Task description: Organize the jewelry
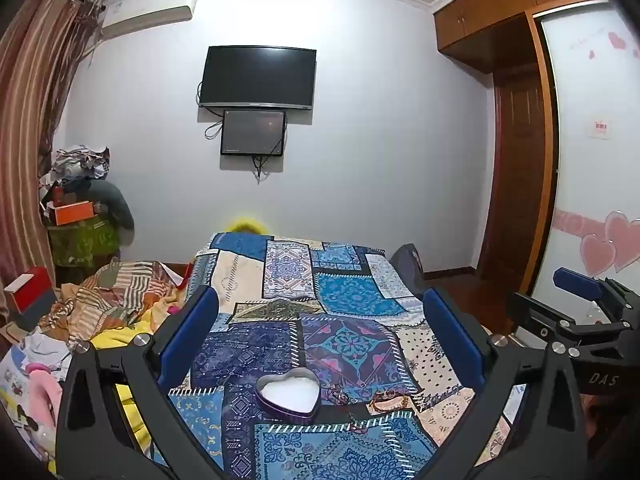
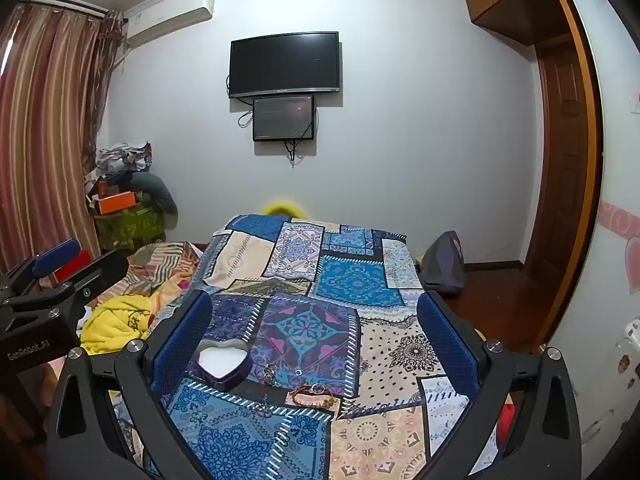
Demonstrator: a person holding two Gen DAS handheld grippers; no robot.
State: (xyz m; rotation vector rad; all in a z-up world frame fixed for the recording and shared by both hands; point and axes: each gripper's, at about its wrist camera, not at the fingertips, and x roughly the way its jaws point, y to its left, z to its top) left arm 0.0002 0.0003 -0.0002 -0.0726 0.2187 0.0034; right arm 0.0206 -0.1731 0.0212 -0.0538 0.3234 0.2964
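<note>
Small jewelry pieces [image 2: 308,390] lie loose on the patchwork cloth [image 2: 356,280]: a beaded bracelet [image 2: 306,394] and thin rings [image 2: 270,372], just right of a heart-shaped tin [image 2: 222,364] lined white with nothing in it. Left gripper [image 1: 320,336] and right gripper [image 2: 316,332] both gape wide, holding nothing. The rings read clearly only in the right wrist view

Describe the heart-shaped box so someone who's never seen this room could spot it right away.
Find the patchwork cloth covering the table below the wall-mounted TV. Near its front edge sits the heart-shaped tin, with loose jewelry scattered to its right. It is the only container there: dark purple walls, open top, white lining.
</note>
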